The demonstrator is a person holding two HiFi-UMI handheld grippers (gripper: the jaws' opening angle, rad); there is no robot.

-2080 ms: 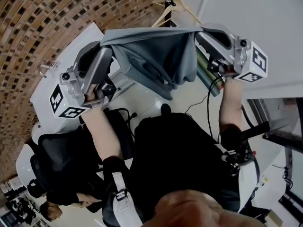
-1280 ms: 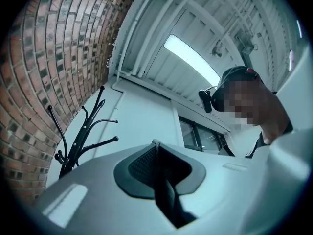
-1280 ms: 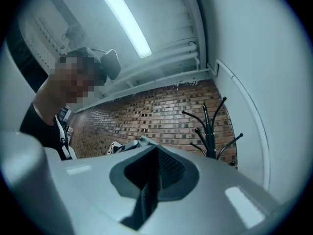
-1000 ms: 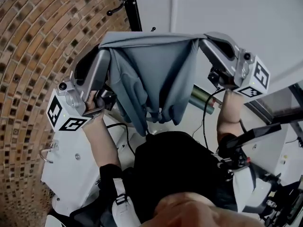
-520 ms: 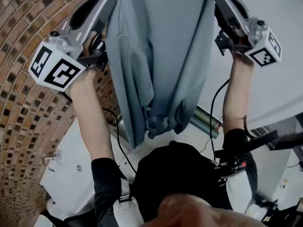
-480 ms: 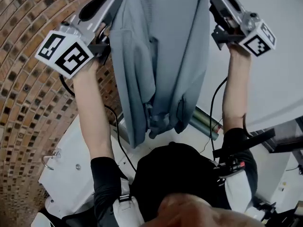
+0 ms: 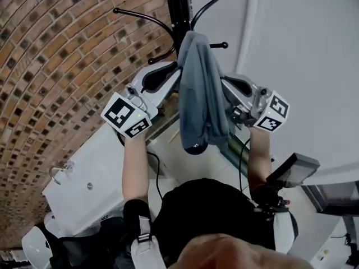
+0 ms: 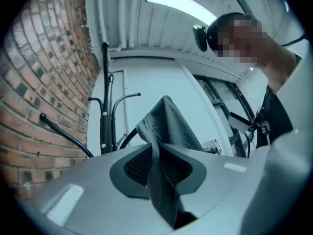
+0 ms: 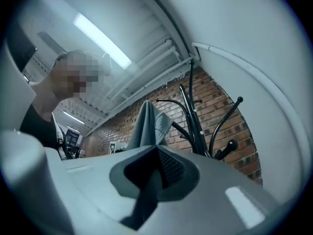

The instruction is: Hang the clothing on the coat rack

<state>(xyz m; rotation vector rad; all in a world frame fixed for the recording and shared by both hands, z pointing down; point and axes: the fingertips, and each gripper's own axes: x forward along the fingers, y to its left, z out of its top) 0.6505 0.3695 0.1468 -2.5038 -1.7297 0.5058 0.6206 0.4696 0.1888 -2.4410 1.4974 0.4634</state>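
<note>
Hanging grey garment point(image 7: 199, 94) hides part of coat rack point(image 7: 178, 4); pole end cropped.

Indoor lab or workshop-like room: a brick wall point(image 7: 56, 66) meets a plain white wall point(image 7: 314, 49), with a black coat rack point(image 7: 180, 4) in the corner. A strip light point(image 8: 181, 3) is mounted on the ribbed ceiling point(image 8: 161, 33), and black cables point(image 7: 241, 170) hang near a white equipment cabinet point(image 7: 95, 167).

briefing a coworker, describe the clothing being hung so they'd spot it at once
Against the brown brick wall stands a black metal coat rack with curved hooks. Hanging down by its hooks is a grey fabric garment, bunched long and narrow. It is the only soft thing there, pinched by the left hand-held gripper and the right hand-held gripper.
</note>
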